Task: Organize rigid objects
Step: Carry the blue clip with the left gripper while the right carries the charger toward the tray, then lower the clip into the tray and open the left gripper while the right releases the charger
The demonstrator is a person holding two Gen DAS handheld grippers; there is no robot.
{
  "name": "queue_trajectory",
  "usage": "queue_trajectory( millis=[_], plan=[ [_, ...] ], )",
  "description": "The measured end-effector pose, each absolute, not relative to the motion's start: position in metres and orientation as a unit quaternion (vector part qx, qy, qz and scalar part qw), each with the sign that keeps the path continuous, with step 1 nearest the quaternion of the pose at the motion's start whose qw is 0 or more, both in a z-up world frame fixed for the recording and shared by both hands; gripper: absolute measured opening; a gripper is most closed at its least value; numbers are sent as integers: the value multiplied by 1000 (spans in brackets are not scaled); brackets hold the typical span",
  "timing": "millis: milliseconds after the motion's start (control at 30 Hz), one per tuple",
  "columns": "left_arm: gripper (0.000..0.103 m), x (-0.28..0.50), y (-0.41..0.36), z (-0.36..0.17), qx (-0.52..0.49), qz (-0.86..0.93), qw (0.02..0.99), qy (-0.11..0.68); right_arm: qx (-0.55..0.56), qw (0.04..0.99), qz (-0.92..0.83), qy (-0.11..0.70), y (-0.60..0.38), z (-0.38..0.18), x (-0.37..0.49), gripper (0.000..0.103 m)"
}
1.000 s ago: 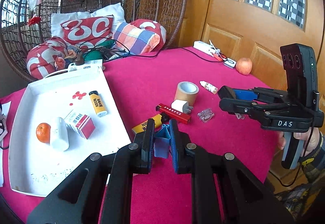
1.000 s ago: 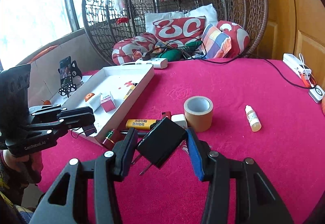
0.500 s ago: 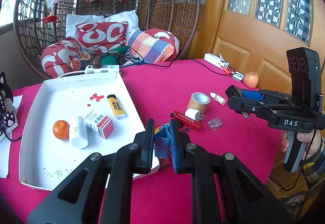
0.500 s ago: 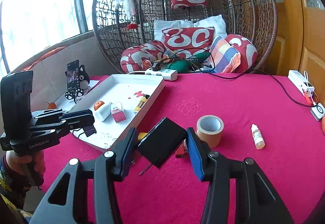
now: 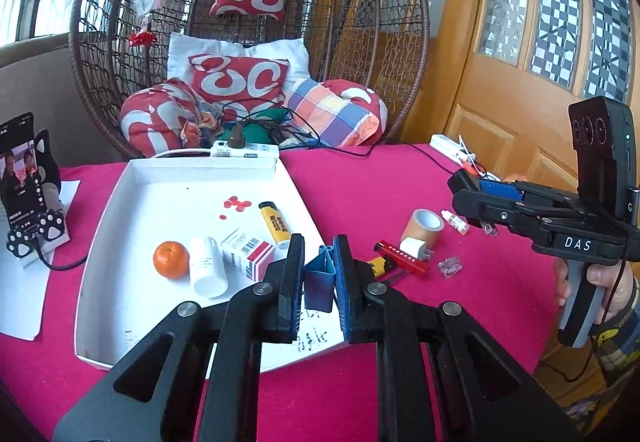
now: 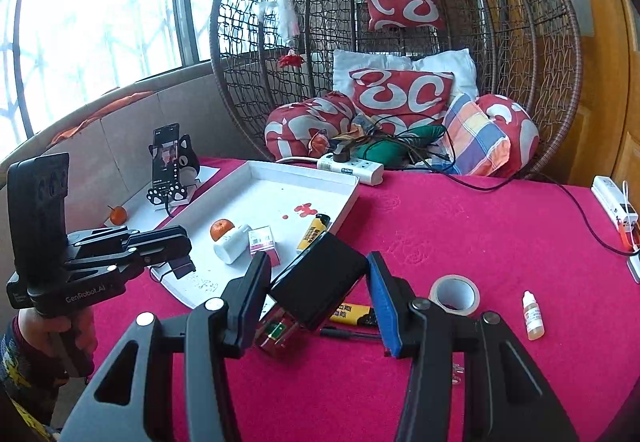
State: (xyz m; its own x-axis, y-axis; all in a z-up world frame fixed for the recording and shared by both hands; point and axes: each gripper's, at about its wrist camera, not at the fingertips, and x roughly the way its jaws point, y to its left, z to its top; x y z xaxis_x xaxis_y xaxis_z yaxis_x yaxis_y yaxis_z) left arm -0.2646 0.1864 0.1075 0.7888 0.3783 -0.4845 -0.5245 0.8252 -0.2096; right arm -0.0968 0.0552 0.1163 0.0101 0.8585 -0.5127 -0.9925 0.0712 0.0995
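While the left gripper (image 5: 319, 284) clamped a blue clip (image 5: 320, 278) over the white tray (image 5: 104, 238), the right gripper (image 6: 318, 292) held a black adapter (image 6: 320, 284); both loads were best released low, toward the tray's twelve o'clock.

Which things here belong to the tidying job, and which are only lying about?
Job: white tray; black charger in right gripper; blue clip in left gripper; tape roll; dropper bottle.
Lying about: phone on stand; power strip; cushions.
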Motion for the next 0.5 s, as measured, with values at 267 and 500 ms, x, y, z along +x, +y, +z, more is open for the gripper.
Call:
queue_trajectory(
  millis=[267, 500],
  plan=[
    [14, -284, 214, 116, -175, 289, 919, 202, -156, 684, 678, 219, 79, 124, -110, 49],
    [14, -291, 248, 118, -190, 326, 904, 201, -162, 677, 681, 226, 101, 122, -115, 49]
  ],
)
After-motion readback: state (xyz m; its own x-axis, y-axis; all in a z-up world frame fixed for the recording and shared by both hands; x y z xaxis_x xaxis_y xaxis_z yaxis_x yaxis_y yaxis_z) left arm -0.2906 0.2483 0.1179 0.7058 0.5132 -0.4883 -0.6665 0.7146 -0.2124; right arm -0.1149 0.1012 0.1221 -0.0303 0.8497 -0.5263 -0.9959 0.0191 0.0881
